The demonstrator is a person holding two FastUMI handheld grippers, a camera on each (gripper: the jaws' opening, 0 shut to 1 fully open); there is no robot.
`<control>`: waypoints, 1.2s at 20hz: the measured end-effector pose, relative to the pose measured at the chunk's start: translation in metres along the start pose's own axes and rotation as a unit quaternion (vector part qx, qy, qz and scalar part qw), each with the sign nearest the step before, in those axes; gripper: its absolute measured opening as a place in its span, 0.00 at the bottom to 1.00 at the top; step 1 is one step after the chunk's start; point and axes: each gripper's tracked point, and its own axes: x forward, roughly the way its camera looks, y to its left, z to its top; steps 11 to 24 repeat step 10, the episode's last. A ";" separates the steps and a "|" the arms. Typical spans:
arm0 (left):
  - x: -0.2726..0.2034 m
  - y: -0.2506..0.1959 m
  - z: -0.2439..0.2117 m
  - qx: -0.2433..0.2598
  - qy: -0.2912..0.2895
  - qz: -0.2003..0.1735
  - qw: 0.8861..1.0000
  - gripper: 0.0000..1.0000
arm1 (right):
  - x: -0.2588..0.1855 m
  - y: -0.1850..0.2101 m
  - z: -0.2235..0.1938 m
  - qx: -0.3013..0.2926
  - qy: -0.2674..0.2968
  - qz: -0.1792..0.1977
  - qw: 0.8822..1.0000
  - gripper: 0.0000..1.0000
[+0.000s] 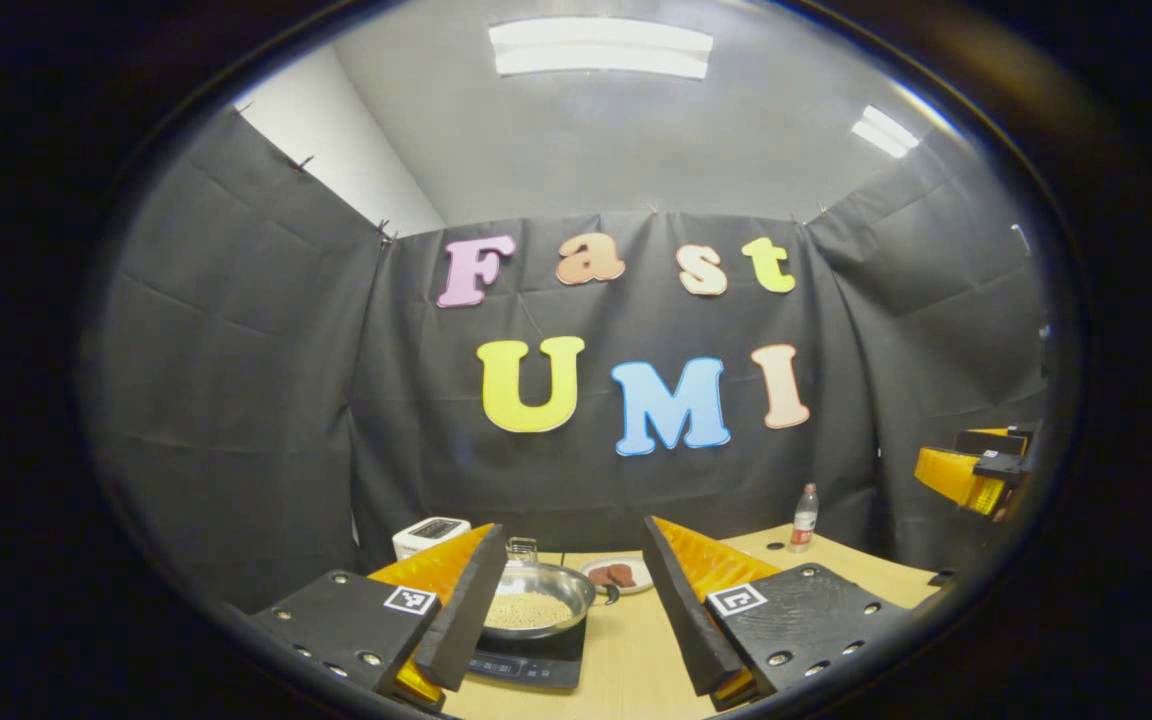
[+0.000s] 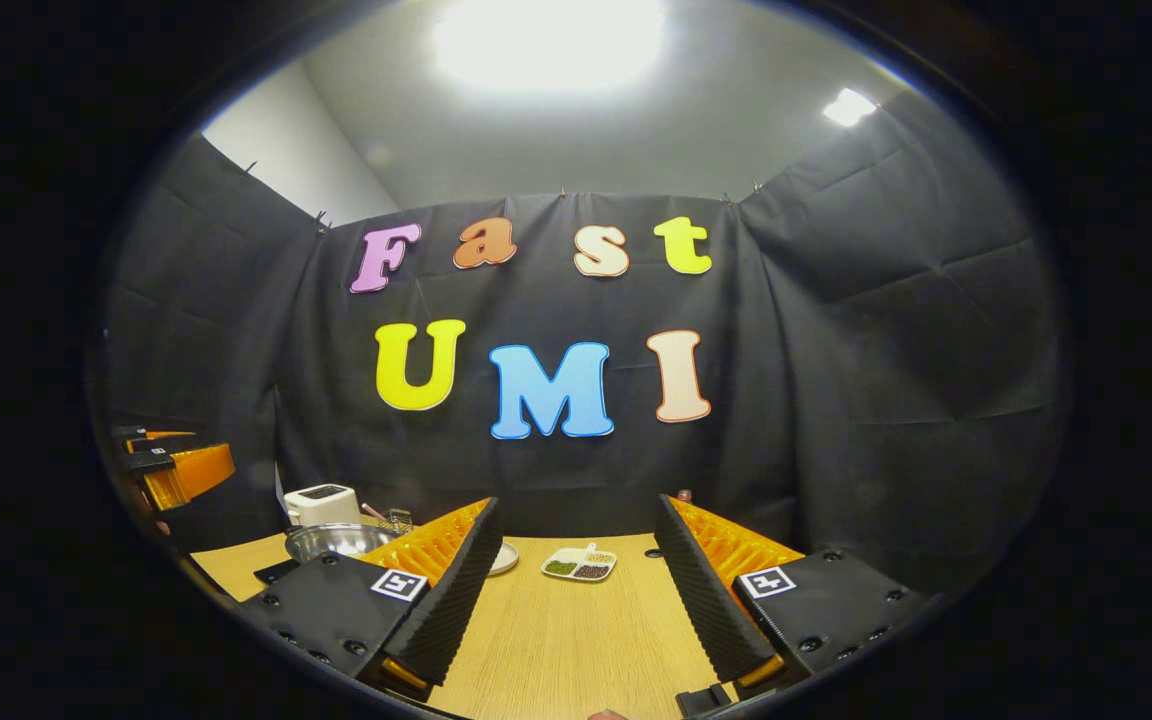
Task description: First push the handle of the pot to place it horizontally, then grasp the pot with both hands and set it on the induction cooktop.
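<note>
Left gripper view: our left gripper (image 1: pixel 576 610) is held above the table (image 1: pixel 636 650), fingers wide apart, nothing between them. The pot (image 1: pixel 539 598), holding pale grains, already sits on the induction cooktop (image 1: pixel 528 662), so we judge the placing done. Its dark handle (image 1: pixel 612 593) pokes toward the small plate (image 1: pixel 619 574). A bottle (image 1: pixel 804 518) stands far right and a white appliance (image 1: pixel 429 535) behind. The right gripper (image 1: pixel 971 470) shows at the edge, its fingers too cut off to tell.

Risk: dipping the left finger would clip the pot rim and spill grains.

Right gripper view: the right gripper's fingers (image 2: pixel 451 590) are also spread, empty, over bare table. The pot is half hidden behind the near finger; we can't make out handle or cooktop clearly. A divided dish (image 2: pixel 580 565) lies ahead.
</note>
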 end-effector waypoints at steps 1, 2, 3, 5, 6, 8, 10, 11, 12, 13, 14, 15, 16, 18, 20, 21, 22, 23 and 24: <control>-0.002 0.002 0.001 -0.001 -0.001 0.003 1.000 0.80 | -0.001 0.001 0.000 0.000 0.000 0.000 1.000 0.97; -0.003 0.005 -0.001 -0.002 -0.001 0.005 1.000 0.80 | -0.002 0.001 0.002 0.000 -0.001 0.000 1.000 0.97; -0.004 0.006 -0.002 -0.002 0.000 0.007 1.000 0.80 | -0.002 0.003 0.002 0.000 -0.003 0.000 1.000 0.97; -0.005 0.008 -0.005 -0.001 0.004 0.009 1.000 0.80 | -0.004 0.005 0.001 -0.001 -0.003 0.001 1.000 0.97; -0.005 0.008 -0.005 -0.001 0.003 0.009 1.000 0.80 | -0.005 0.005 0.002 -0.001 -0.003 0.001 1.000 0.97; -0.005 0.009 -0.004 -0.002 0.004 0.008 1.000 0.80 | -0.007 0.005 0.001 0.000 -0.004 -0.001 1.000 0.97; -0.005 0.010 -0.006 -0.001 0.005 0.007 1.000 0.80 | -0.009 0.006 0.001 -0.001 -0.003 -0.003 1.000 0.97; -0.005 0.010 -0.006 -0.001 0.005 0.007 1.000 0.80 | -0.009 0.006 0.001 -0.001 -0.003 -0.003 1.000 0.97; -0.005 0.010 -0.006 -0.001 0.005 0.007 1.000 0.80 | -0.009 0.006 0.001 -0.001 -0.003 -0.003 1.000 0.97; -0.005 0.010 -0.006 -0.001 0.005 0.007 1.000 0.80 | -0.009 0.006 0.001 -0.001 -0.003 -0.003 1.000 0.97; -0.005 0.010 -0.006 -0.001 0.005 0.007 1.000 0.80 | -0.009 0.006 0.001 -0.001 -0.003 -0.003 1.000 0.97; -0.005 0.010 -0.006 -0.001 0.005 0.007 1.000 0.80 | -0.009 0.006 0.001 -0.001 -0.003 -0.003 1.000 0.97; -0.005 0.010 -0.006 -0.001 0.005 0.007 1.000 0.80 | -0.009 0.006 0.001 -0.001 -0.003 -0.003 1.000 0.97; -0.005 0.010 -0.006 -0.001 0.005 0.007 1.000 0.80 | -0.009 0.006 0.001 -0.001 -0.003 -0.003 1.000 0.97; -0.005 0.010 -0.006 -0.001 0.005 0.007 1.000 0.80 | -0.009 0.006 0.001 -0.001 -0.003 -0.003 1.000 0.97; -0.005 0.010 -0.006 -0.001 0.005 0.007 1.000 0.80 | -0.009 0.006 0.001 -0.001 -0.003 -0.003 1.000 0.97; -0.005 0.010 -0.006 -0.001 0.005 0.007 1.000 0.80 | -0.009 0.006 0.001 -0.001 -0.003 -0.003 1.000 0.97; -0.005 0.010 -0.006 -0.001 0.005 0.007 1.000 0.80 | -0.009 0.006 0.001 -0.001 -0.003 -0.003 1.000 0.97; -0.005 0.010 -0.006 -0.001 0.005 0.007 1.000 0.80 | -0.009 0.006 0.001 -0.001 -0.003 -0.003 1.000 0.97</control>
